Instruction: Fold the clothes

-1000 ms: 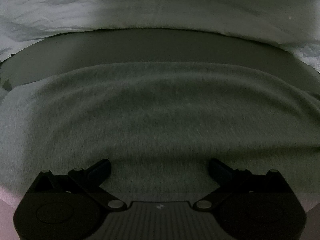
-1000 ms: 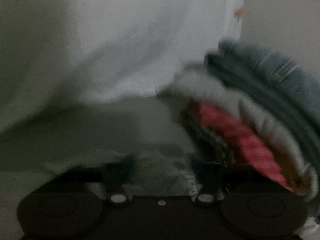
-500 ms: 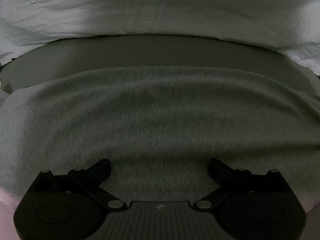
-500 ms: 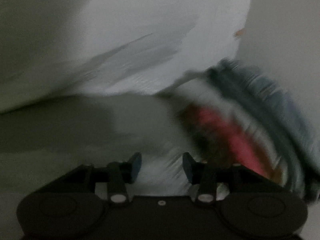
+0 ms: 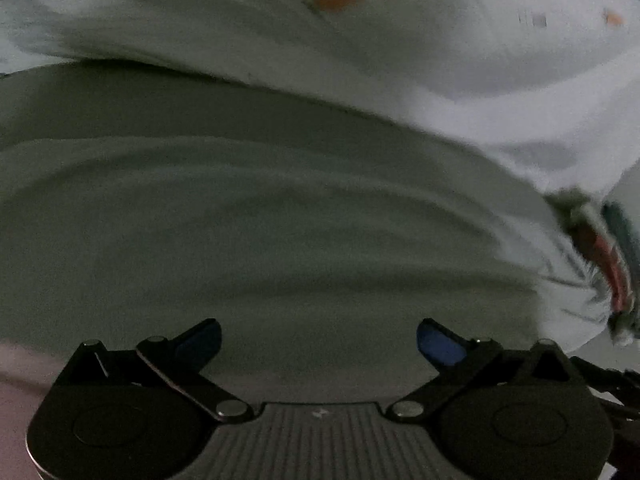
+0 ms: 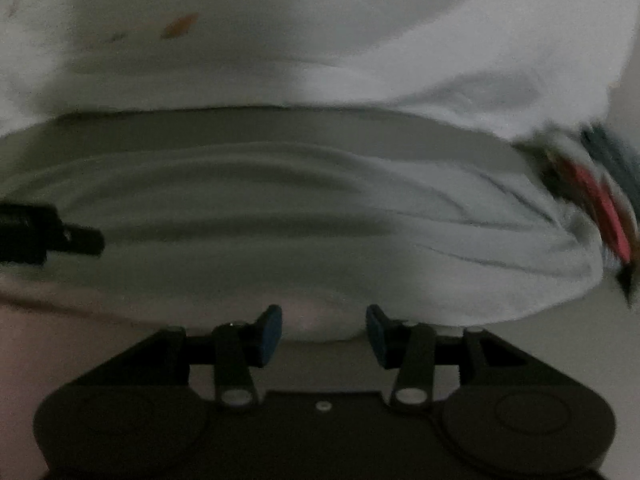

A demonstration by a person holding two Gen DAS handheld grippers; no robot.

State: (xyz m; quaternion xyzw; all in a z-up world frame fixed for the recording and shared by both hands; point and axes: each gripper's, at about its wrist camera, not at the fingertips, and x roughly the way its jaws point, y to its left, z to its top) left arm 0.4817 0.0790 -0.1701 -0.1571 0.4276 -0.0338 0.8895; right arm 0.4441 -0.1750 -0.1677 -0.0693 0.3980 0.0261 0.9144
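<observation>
dim surface, white printed sheet [image 5: 460, 60] behind. grey garment [image 5: 260, 220] lies flat ahead of both grippers, stack of folded clothes [image 6: 600, 196] at its right. left gripper [image 5: 318, 340] wide open, empty. right gripper [image 6: 324, 332], blurred over the stack earlier, has just been opening, nothing between jaws

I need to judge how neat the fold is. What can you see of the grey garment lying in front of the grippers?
The grey garment looks like soft, slightly fuzzy knit, pale grey-green in the dim light. It lies spread flat, with long shallow wrinkles running across it and tighter creases bunched at its right end, beside a pile of coloured clothes. White bedding lies behind it. No fingers pinch it.
</observation>
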